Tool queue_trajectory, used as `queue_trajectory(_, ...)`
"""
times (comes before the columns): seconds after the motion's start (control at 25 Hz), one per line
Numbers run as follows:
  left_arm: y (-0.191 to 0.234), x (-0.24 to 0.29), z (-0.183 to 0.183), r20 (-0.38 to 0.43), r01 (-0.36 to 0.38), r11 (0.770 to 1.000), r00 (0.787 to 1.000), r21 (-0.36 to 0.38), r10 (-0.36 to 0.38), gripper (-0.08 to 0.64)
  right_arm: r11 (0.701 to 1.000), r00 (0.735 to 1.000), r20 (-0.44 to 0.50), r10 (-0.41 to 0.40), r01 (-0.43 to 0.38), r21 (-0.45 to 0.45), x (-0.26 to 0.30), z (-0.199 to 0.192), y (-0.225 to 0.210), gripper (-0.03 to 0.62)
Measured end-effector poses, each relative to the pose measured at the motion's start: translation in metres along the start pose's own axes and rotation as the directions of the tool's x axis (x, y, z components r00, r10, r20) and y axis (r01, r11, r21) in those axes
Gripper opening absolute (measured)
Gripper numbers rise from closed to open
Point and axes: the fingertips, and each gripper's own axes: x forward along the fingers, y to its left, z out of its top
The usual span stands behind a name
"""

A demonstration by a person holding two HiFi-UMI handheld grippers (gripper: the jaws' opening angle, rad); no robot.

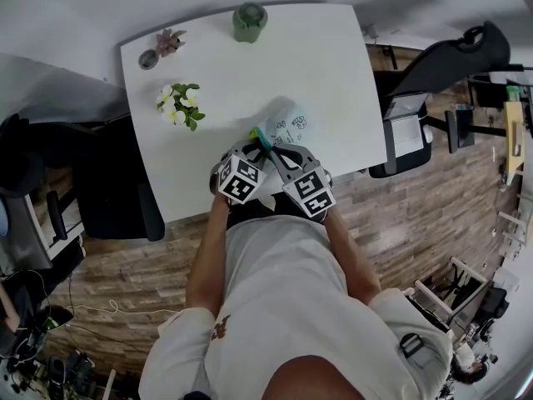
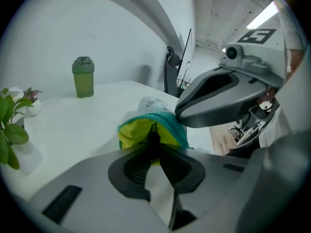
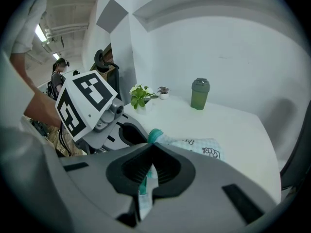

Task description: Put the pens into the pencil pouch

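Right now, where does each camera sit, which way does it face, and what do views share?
Head view: on the person's head, facing steeply down at the white table; torso, forearms, left gripper and right gripper show.
Left gripper view: rides the left gripper, looking along its jaws, shut on the pencil pouch; right gripper at right.
Right gripper view: rides the right gripper, jaws shut on the same pouch; left gripper at left.
Shared: all show the pouch and green bottle.
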Motion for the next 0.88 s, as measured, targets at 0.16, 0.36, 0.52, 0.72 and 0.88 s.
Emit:
queue_trajectory(0.16,0.002,0.009,0.001,0.025,-0.017,1.0,1.0,-0.024,0.018,0.052,1.0,1.0,-0.008,-0.01,0.01,0.007,0.001,-0.004,-0.005,0.002)
queue_trajectory(0.36,0.006,0.013,0.005,0.057,-0.044,0.998,0.997,-0.051,0.047,0.065,1.0,1.0,-0.009,-0.026,0.026,0.013,0.003,-0.007,-0.01,0.003)
queue_trajectory(0.52,0.008,0.01,0.005,0.061,-0.058,0.997,0.996,-0.056,0.061,0.103,0.999,0.999,-0.01,-0.032,0.032,0.012,0.005,-0.008,-0.01,0.003)
queue_trajectory(0.72,0.011,0.002,0.001,0.052,-0.079,0.995,0.995,-0.068,0.082,0.135,0.999,0.999,-0.013,-0.039,0.039,0.01,0.007,-0.01,-0.01,0.005)
queue_trajectory(0.88,0.015,-0.01,-0.006,0.05,-0.101,0.99,0.993,-0.103,0.106,0.14,0.999,0.999,-0.015,-0.049,0.049,0.009,0.009,-0.012,-0.009,0.005)
